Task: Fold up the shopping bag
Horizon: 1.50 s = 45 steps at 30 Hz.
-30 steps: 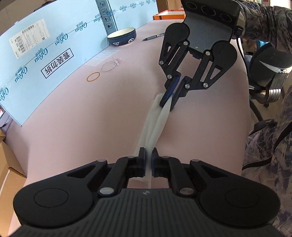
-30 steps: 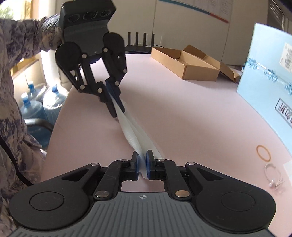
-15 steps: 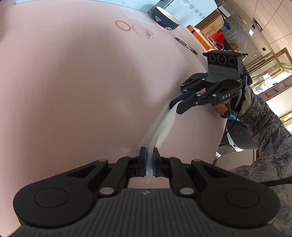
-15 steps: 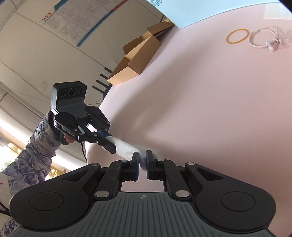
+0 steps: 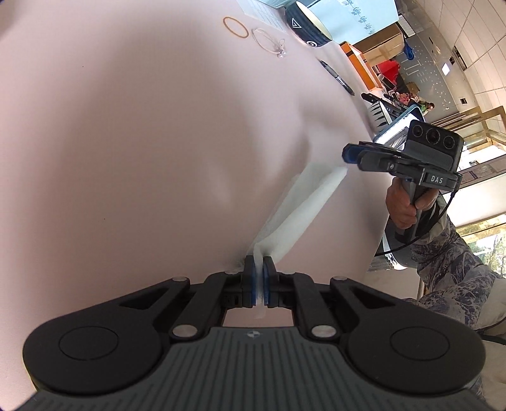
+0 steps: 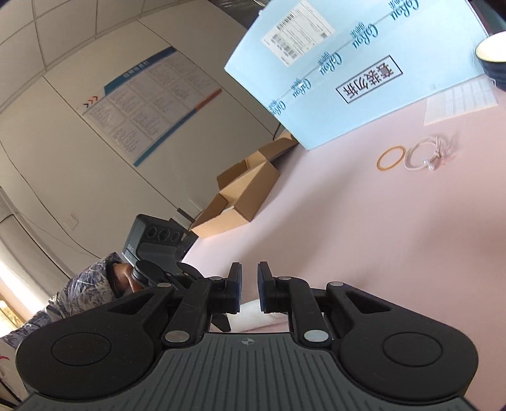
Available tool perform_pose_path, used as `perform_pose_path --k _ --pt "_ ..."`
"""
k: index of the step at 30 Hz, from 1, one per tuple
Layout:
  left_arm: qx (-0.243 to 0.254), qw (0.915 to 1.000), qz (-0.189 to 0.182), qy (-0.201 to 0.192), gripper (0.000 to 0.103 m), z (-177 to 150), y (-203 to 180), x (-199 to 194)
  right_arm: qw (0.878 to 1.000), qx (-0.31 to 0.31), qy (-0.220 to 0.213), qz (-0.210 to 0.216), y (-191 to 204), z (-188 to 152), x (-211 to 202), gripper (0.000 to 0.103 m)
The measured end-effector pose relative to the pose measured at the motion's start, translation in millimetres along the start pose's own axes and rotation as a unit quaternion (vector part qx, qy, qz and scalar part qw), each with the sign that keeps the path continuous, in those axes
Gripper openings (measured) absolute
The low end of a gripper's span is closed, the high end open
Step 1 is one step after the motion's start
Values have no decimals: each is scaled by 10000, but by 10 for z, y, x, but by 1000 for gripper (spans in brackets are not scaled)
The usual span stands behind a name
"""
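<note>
The white shopping bag (image 5: 300,215), gathered into a long narrow strip, lies on the pink table (image 5: 142,158). My left gripper (image 5: 258,262) is shut on its near end, the film pinched between the blue pads. My right gripper (image 5: 348,155) hovers just above the strip's far end, a person's hand (image 5: 403,205) on its grip. In the right wrist view the right gripper (image 6: 249,272) has jaws that are opening, with nothing between them, and the bag (image 6: 253,311) lies below and behind the fingers. The left gripper's housing (image 6: 151,243) shows at the left there.
A dark bowl (image 5: 308,30), an orange rubber band (image 5: 234,27), a white hair tie (image 5: 268,42) and a pen (image 5: 336,77) lie at the far side. A pale blue box (image 6: 348,72) and an open cardboard box (image 6: 240,196) stand along the table. The table's edge runs close beside the bag.
The right gripper has let go of the bag's far end and drawn up off it, its jaws parting. Both wrists rolled. The left gripper keeps its grip.
</note>
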<state>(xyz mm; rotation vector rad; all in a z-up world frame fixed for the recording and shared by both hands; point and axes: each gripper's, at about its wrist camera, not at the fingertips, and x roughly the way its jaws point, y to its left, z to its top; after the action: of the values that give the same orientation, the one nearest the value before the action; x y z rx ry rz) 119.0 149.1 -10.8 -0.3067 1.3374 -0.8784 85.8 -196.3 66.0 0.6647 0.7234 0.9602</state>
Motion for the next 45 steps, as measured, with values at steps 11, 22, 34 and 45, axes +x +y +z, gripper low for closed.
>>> perform_pose_path --k 11,22,34,45 --pt "-62 9999 -80 55 6 83 71 47 9930 -141 1170 22 142 -239 851 10" --pt "-109 9996 -260 66 6 78 154 22 9926 770 801 -486 -300 -289 712 0" --pt "-897 9876 -916 -902 6 -331 426 -67 9921 730 822 -596 -323 -301 702 0" --pt "-1671 9535 -679 -2414 11 -967 340 -300 9934 395 856 -649 -264 -301 813 0"
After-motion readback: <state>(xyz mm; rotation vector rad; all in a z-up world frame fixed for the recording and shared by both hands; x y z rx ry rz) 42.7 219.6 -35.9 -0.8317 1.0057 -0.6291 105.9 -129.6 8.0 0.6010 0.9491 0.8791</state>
